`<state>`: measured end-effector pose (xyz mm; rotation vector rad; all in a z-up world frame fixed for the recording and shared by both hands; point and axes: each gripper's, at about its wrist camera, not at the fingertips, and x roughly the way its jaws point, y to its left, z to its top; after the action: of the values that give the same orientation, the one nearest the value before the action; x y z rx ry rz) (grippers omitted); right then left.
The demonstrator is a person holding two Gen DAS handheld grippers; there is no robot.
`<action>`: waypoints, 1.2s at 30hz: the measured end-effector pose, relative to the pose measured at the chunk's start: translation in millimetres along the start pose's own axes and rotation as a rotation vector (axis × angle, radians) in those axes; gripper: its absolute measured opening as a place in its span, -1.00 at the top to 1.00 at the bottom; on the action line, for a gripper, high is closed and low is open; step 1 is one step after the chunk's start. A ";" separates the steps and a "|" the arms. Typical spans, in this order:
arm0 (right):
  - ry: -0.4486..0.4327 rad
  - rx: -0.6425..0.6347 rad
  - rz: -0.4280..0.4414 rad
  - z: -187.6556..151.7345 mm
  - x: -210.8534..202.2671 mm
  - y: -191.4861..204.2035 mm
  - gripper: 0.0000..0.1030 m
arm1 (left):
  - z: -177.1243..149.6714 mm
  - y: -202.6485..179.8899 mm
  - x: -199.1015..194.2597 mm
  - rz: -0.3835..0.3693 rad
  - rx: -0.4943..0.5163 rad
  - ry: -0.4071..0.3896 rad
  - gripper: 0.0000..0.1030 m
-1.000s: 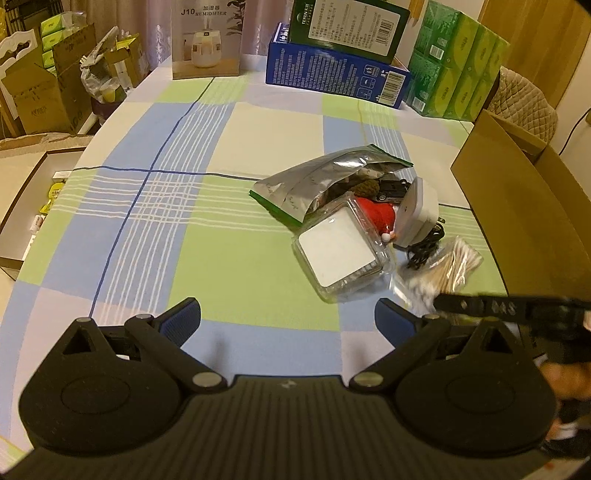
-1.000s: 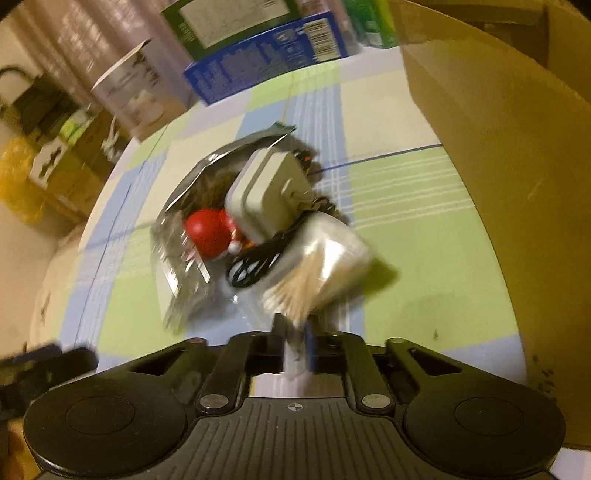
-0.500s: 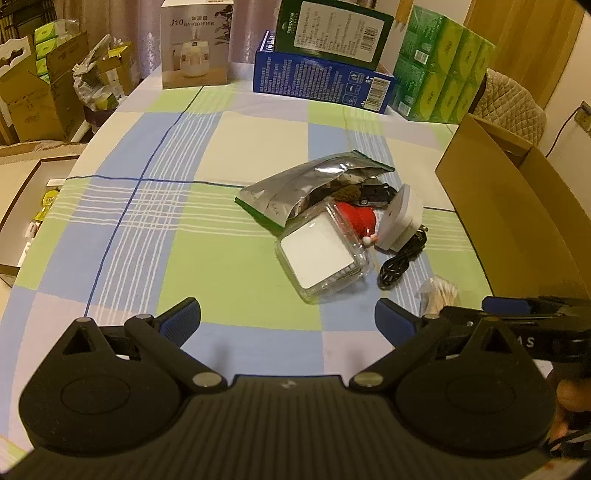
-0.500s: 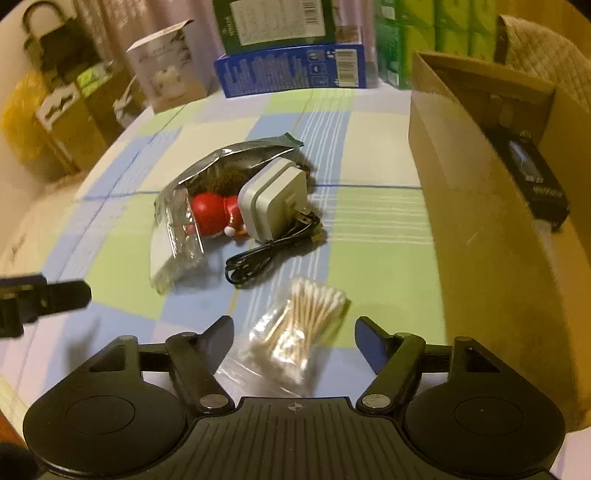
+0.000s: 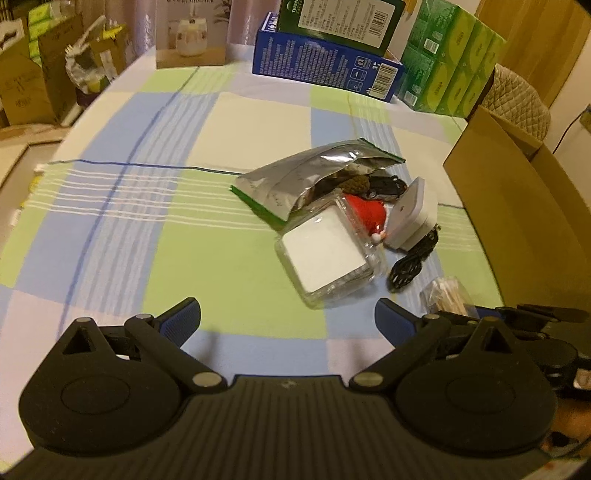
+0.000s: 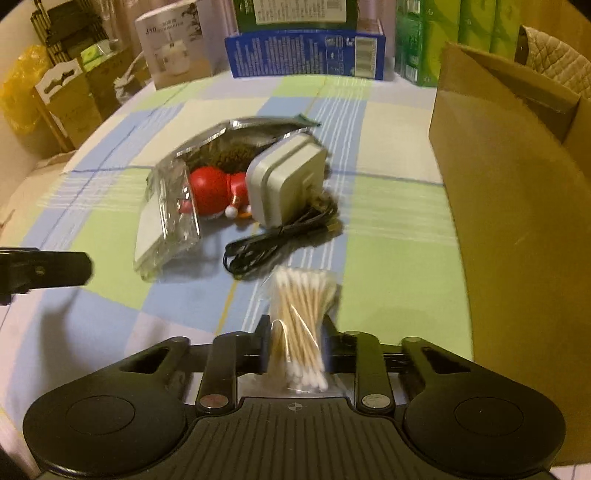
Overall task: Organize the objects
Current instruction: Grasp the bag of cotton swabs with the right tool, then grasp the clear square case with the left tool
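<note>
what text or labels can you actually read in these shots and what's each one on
"J10", partly blurred: white humidifier box at the table's far edge.
"TERN…", cut off by the frame: dark green box stacked on the blue box.
Too small or blurred: fine print and barcodes on the blue and green boxes, and labels on the green tissue packs.
No print shows on the cotton swab bag in the right gripper.
</note>
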<state>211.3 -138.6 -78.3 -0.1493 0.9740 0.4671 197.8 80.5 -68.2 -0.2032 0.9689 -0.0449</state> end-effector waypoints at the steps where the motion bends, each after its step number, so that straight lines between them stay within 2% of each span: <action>1: -0.014 -0.009 -0.007 1.1 -1.3 0.5 0.58 | 2.0 -1.1 3.1 -0.008 -0.008 -0.001 -0.92; 5: -0.078 -0.016 -0.011 11.0 -9.0 -4.1 0.58 | 12.3 -7.6 17.7 -0.047 -0.048 -0.029 -0.92; 10: -0.101 -0.012 -0.019 16.6 -7.3 -8.3 0.58 | 22.9 -14.4 39.3 -0.085 -0.100 -0.044 -0.84; 16: -0.105 0.005 -0.020 14.6 -5.2 -16.1 0.58 | 26.1 -10.6 63.8 -0.089 -0.177 -0.003 -0.61; 17: -0.107 0.012 -0.019 14.4 -5.1 -17.5 0.58 | 25.0 -8.5 66.8 -0.105 -0.204 0.006 -0.45; 18: -0.108 0.018 -0.017 14.2 -5.2 -18.4 0.58 | 23.8 -7.3 69.0 -0.112 -0.221 0.015 -0.38; 20: -0.112 0.026 -0.016 13.9 -5.8 -20.3 0.58 | 21.7 -7.4 71.8 -0.115 -0.235 0.015 -0.37; 24: -0.115 0.031 -0.013 11.5 -7.5 -20.7 0.58 | 19.4 -9.1 69.8 -0.101 -0.228 0.015 -0.16; 36: -0.132 0.010 0.017 3.5 -19.5 -13.6 0.58 | -7.7 -19.8 26.5 -0.062 -0.108 0.037 -0.11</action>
<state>210.8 -155.7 -61.4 -0.1000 0.8491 0.4818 207.6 56.6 -90.2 -0.3331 1.0026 -0.0538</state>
